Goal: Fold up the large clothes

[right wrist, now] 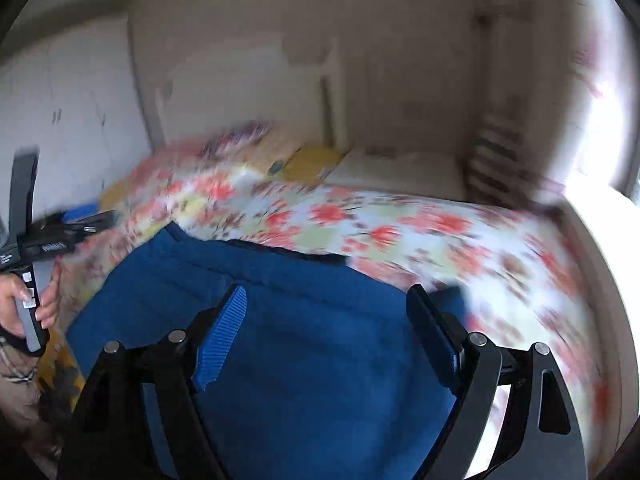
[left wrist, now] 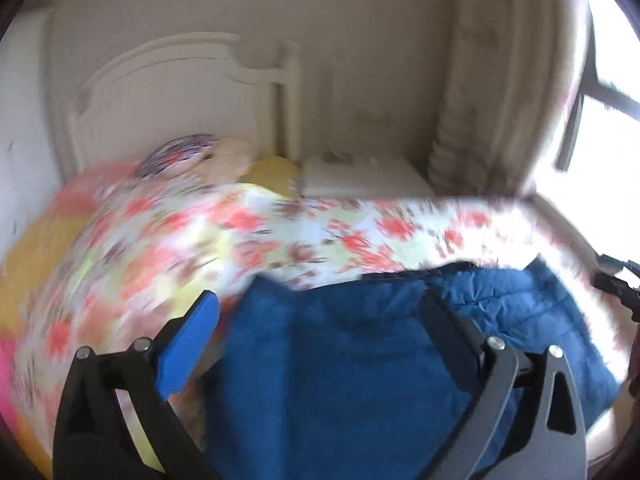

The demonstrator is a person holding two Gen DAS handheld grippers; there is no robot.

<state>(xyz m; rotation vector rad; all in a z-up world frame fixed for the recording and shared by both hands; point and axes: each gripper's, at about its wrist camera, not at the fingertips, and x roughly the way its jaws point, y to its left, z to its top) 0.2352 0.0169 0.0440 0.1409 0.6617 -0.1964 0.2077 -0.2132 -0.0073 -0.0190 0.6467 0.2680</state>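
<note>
Both my grippers — left [left wrist: 320, 328], right [right wrist: 324, 328] — hang spread wide and empty above the padded blue quilted jacket [left wrist: 360, 360], lower centre, on the floral-sheeted bed [left wrist: 280, 236]. Risk — slippery padding may spring unfolded.

Blue quilted jacket [left wrist: 360, 360] lying spread flat on floral bedspread [left wrist: 280, 232]

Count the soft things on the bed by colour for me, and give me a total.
Blue: 1, the quilted jacket
Floral red and white: 1, the bedspread
Yellow: 1, the pillow
Striped blue and red: 1, the round cushion
Total: 4; blur may hide more near the headboard.
</note>
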